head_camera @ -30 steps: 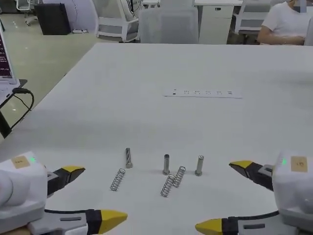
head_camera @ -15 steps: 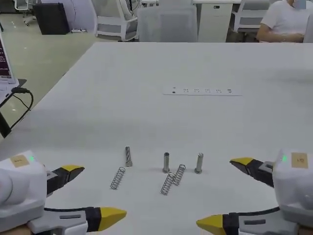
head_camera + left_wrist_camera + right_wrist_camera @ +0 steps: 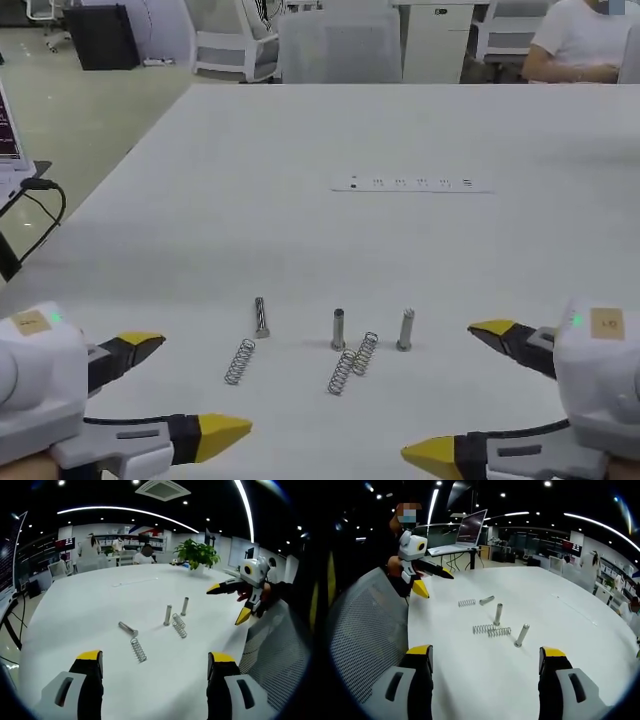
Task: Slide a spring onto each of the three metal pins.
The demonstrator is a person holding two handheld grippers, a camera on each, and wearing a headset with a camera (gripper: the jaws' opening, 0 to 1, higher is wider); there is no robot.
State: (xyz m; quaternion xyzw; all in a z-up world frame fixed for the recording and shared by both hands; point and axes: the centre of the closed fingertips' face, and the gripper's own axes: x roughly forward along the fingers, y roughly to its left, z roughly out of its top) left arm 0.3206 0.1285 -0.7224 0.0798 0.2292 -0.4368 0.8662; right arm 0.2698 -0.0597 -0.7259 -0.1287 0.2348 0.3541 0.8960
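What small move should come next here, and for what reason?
Probably bring the left gripper down to the lone spring and close on it. Both it and the right gripper are open and empty, and this spring lies loose on the table, nearest the left gripper.
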